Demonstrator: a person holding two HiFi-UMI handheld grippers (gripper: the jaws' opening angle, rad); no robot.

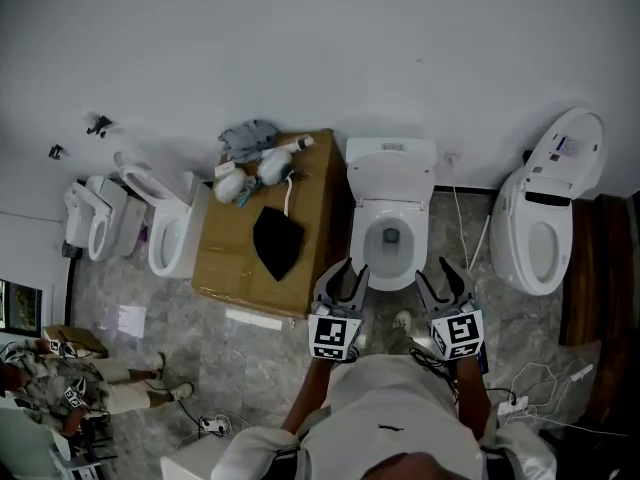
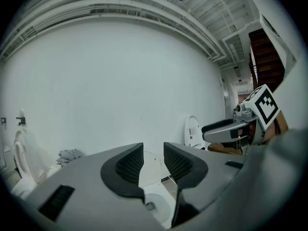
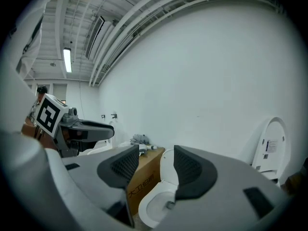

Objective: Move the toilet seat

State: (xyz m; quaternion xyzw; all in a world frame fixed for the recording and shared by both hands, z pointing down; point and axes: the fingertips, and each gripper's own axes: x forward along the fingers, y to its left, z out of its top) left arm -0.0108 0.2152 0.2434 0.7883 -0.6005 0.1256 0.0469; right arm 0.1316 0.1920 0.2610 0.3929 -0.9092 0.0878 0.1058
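While both grippers are held side by side just ahead of the person's light shirt [image 1: 395,408], neither is seen to carry anything. Left gripper [image 1: 345,271]: jaws set narrowly apart, gap empty; only the white bowl [image 2: 155,202] is seen through it in the left gripper view. Right gripper [image 1: 443,273]: jaws likewise a little apart, nothing pinched between the pads. No contact with the toilet is noted for either.

Toilet seat [image 1: 390,274]: located on the middle toilet [image 1: 391,168], directly ahead of the grippers and just beyond their fingertips. It reads as lying down on the bowl rim, with the lid [image 3: 166,166] stood upright behind it; the join between seat and rim cannot be resolved.

Just left of that toilet a cardboard box [image 1: 225,258] is set on the grey stone-patterned floor [image 1: 250,368]. A black cloth-like item [image 1: 277,240] is laid on top of the box; a grey rag [image 1: 248,138] and white containers [image 1: 272,168] are grouped at its far edge.

Further out, a second toilet [image 1: 545,218] with raised lid is noted to the right, and a third toilet [image 1: 170,233] beyond the box to the left. White cables [image 1: 540,380] are strewn on the floor at the right. Everything is backed by a plain white wall [image 1: 300,48].
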